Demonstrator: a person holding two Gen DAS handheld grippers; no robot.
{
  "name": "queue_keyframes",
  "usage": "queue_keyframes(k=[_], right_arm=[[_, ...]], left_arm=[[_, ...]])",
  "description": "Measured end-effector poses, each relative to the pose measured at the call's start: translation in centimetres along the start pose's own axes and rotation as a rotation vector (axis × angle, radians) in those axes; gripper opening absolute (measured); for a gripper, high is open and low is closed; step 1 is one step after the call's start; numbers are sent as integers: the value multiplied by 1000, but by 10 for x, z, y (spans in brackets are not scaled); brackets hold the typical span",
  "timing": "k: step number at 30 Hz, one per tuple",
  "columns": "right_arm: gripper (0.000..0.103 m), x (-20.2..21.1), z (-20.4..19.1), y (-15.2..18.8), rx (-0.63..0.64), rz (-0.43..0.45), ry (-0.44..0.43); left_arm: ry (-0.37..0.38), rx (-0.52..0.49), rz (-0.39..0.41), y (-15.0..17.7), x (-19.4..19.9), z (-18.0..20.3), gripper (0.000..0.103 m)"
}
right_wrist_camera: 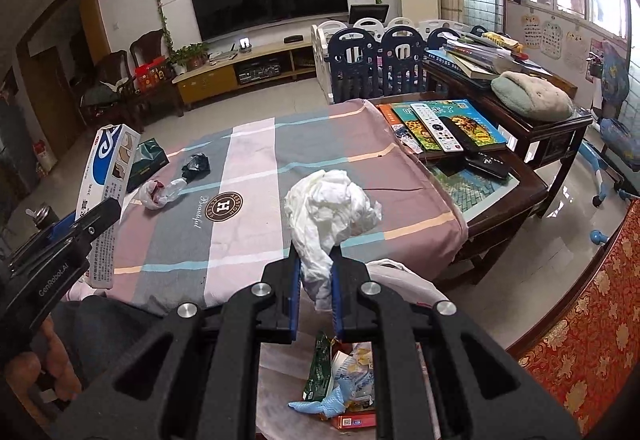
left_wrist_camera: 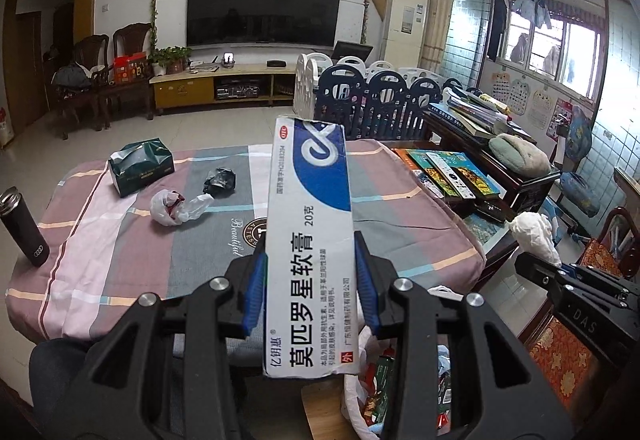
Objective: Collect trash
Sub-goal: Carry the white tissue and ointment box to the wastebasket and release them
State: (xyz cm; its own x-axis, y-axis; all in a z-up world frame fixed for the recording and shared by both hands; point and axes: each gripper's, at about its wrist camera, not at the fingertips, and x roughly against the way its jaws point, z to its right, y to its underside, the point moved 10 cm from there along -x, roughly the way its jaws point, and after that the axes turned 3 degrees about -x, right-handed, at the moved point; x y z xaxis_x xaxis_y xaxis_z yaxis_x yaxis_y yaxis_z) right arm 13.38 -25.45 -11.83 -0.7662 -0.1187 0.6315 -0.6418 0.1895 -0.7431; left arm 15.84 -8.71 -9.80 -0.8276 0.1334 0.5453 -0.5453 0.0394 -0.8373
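Above table (left_wrist_camera: 120,240), box (left_wrist_camera: 310,240) lengthwise, tip away

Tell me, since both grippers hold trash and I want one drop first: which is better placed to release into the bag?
Right. The right gripper, shut on the crumpled tissue, sits directly above the open trash bag; the left gripper with the ointment box sits beside it.

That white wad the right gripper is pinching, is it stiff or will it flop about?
The tissue wad probably flops: it bulges and sags above the right gripper, whose jaws squeeze its tail thin. It looks light and crumpled, so it likely won't slip or break.
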Motion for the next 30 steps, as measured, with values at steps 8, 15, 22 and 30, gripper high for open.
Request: queue_keyframes(k=[8,15,22,30], right_arm=[[13,-3,27,20,-18,-37,45],[13,-22,53,49,-51,-112,81],[17,-51,64,84,-77,-242,75],[73,-54,100,86,-293,-282,62]], left_arm=[[31,-43,0,2,2,19,40],[50,-57,-11,6,-1,30,40],[79,-79,-11,9,-1,41,40],[192,-97,-86,29,-19,63,40]])
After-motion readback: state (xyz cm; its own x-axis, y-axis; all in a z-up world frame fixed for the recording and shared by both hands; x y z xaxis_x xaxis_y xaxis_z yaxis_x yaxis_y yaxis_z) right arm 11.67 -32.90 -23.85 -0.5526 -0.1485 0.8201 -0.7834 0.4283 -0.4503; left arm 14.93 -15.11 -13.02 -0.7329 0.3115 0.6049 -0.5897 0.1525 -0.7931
